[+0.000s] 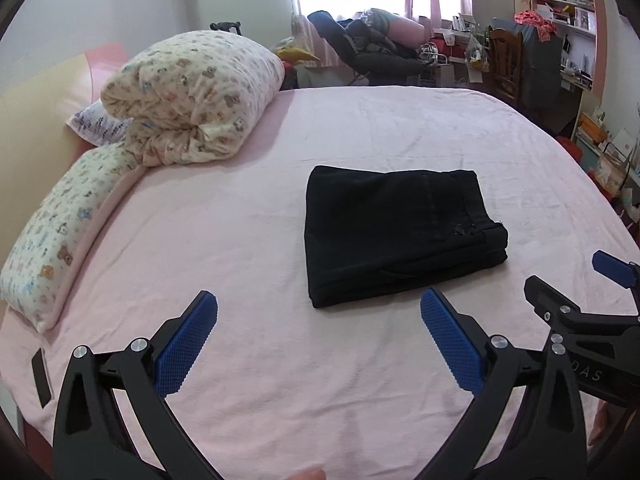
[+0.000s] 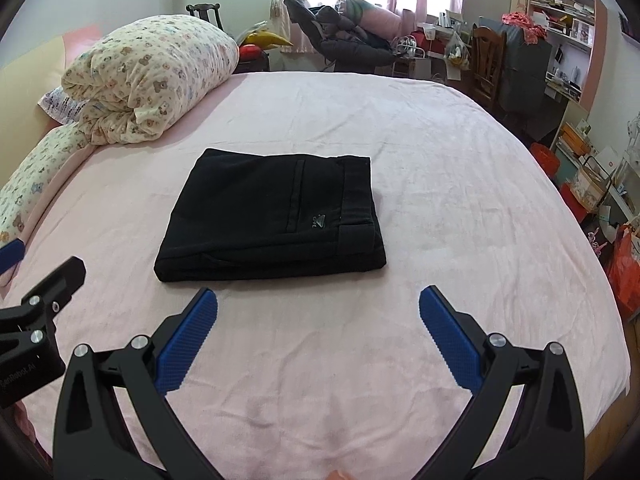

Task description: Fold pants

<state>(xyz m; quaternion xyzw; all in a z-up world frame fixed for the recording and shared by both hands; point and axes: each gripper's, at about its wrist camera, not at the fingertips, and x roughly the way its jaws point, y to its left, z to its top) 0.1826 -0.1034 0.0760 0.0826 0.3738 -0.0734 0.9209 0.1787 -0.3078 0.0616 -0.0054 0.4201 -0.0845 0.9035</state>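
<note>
Black pants (image 1: 396,236) lie folded into a compact rectangle on the pink bed sheet (image 1: 280,360), waistband to the right. They also show in the right wrist view (image 2: 272,220), with a small logo near the waistband. My left gripper (image 1: 319,320) is open and empty, held above the sheet just in front of the pants' near left corner. My right gripper (image 2: 318,320) is open and empty, just in front of the pants' near edge. Each gripper shows at the other view's edge.
A rolled patterned quilt (image 1: 192,96) and a long pillow (image 1: 60,240) lie along the bed's left side. A dark flat object (image 1: 42,378) lies at the near left edge. Chairs, a desk and shelves (image 2: 560,40) stand beyond the bed's far and right sides.
</note>
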